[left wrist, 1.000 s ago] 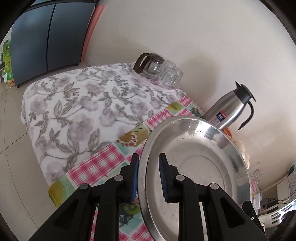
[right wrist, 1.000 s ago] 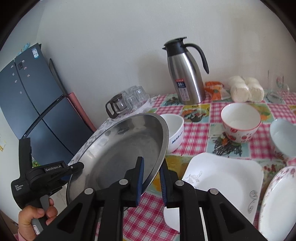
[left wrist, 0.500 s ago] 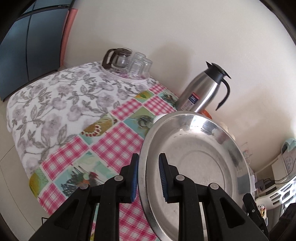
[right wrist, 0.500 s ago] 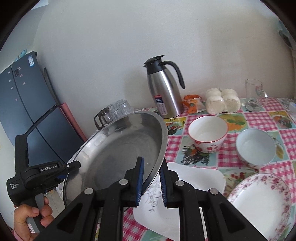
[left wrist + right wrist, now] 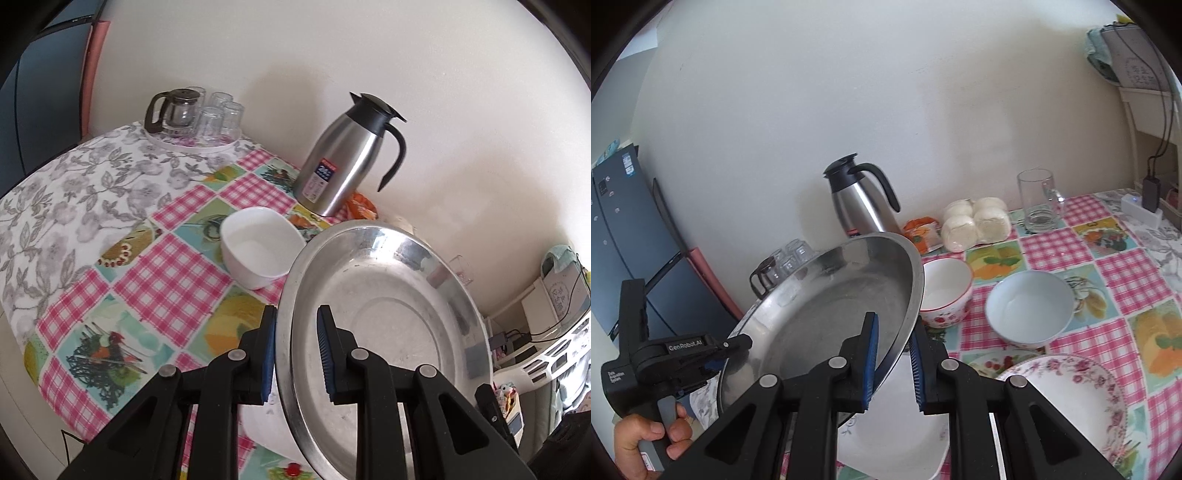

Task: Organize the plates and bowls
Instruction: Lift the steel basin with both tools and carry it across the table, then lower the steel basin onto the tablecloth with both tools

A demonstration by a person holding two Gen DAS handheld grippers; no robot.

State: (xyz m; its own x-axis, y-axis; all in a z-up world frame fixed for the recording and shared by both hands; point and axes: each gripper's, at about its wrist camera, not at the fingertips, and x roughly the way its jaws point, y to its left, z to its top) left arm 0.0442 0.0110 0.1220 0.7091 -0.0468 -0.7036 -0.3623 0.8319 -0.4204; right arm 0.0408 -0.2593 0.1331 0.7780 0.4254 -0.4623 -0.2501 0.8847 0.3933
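A large steel plate (image 5: 388,314) hangs tilted above the table, gripped on opposite rims. My left gripper (image 5: 295,350) is shut on its left rim. On the right rim of the steel plate (image 5: 827,317) my right gripper (image 5: 894,358) is shut. The left gripper (image 5: 713,350) shows in the right wrist view, held by a hand (image 5: 642,443). Below the plate lies a square white plate (image 5: 897,439). A white bowl (image 5: 258,245), a strawberry bowl (image 5: 947,291), a pale blue bowl (image 5: 1030,306) and a floral plate (image 5: 1075,410) sit on the table.
A steel thermos jug (image 5: 343,155) stands by the wall. A tray with a glass teapot and glasses (image 5: 195,114) sits at the far left corner. A glass mug (image 5: 1038,199), wrapped buns (image 5: 975,221) and an orange packet (image 5: 921,230) line the back edge.
Both grippers carried the steel plate rightward across the table and slightly up. The white bowl and square plate have come into view beneath it.
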